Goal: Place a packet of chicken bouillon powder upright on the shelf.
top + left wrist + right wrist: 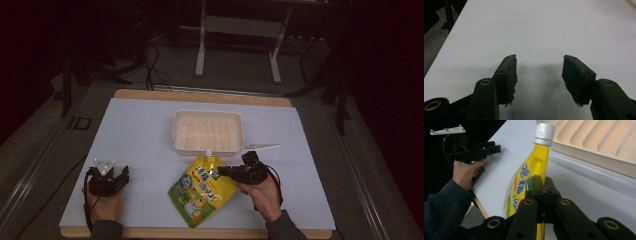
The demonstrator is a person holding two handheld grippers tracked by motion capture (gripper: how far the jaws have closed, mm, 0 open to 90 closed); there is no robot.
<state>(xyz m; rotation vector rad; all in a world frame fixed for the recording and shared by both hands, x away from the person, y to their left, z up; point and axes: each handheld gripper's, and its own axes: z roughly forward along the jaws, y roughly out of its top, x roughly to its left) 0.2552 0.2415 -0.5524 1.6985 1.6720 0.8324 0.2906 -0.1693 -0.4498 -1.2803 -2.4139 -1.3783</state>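
Here the right gripper has its jaws clamped on the upper edge of the yellow pouch, just below the white cap. The pouch's upper end is held off the white mat, its lower end nearer the person's edge. Just beyond the cap stands the ribbed cream tray, with a white strip at its right corner. The left gripper rests at the mat's left, jaws spread apart, nothing between them.
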